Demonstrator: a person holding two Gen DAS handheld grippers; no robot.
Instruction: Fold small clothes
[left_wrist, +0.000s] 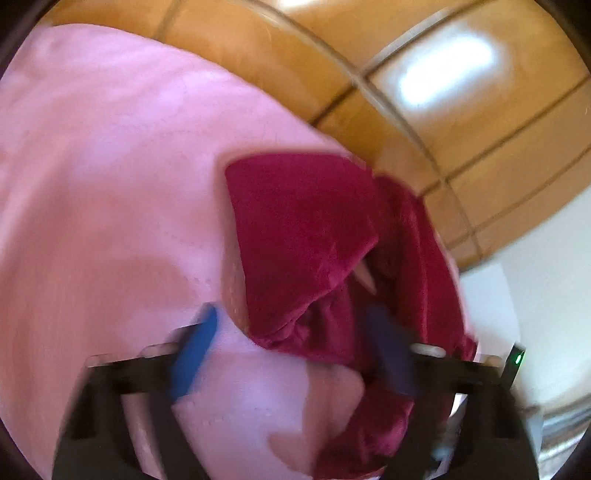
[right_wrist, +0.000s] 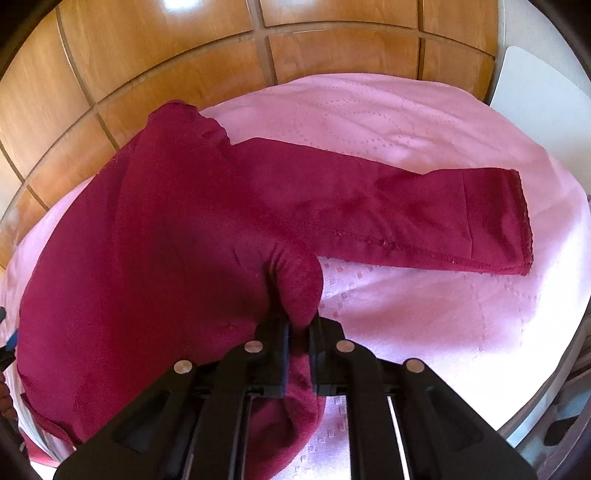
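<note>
A dark red velvety garment lies on a pink cloth that covers a round table. One long part of it stretches flat to the right and ends in a stitched hem. My right gripper is shut on a bunched fold at the garment's near edge. In the left wrist view, which is blurred, the same garment lies crumpled on the pink cloth. My left gripper stands open there, its blue fingers wide apart, the right one over the fabric and pinching nothing.
A wooden panelled wall rises just behind the table. A white chair back stands at the far right. The table's rounded edge drops off at the right. In the left wrist view the wall fills the upper right.
</note>
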